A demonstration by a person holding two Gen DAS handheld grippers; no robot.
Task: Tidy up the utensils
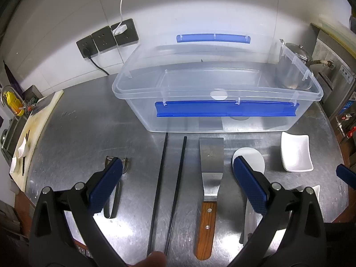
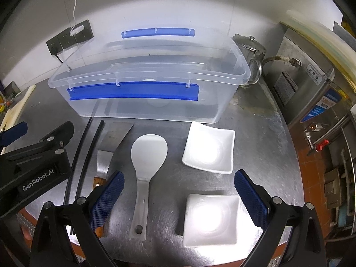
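Both grippers hover wide apart and empty above the steel counter (image 1: pixel 89 122): the left gripper (image 1: pixel 178 184) sits over the black chopsticks (image 1: pixel 172 178) and the wood-handled metal spatula (image 1: pixel 210 178), while the right gripper (image 2: pixel 178 195) straddles the white rice paddle (image 2: pixel 148 155) and the nearer white square dish (image 2: pixel 211 218). Laid side by side, the utensils point toward the clear plastic bin (image 2: pixel 144 109) with blue latch handles, which stands open just behind them. A peeler (image 1: pixel 116 178) lies left of the chopsticks, partly hidden under the left gripper's finger. A second white square dish (image 2: pixel 209 148) rests between the nearer one and the bin. Further out, a steel pot (image 2: pixel 250 46) stands by the bin's right end, dark wall sockets (image 1: pixel 106 37) sit on the white wall, and a cutting board (image 1: pixel 33 122) lies at the counter's left edge.
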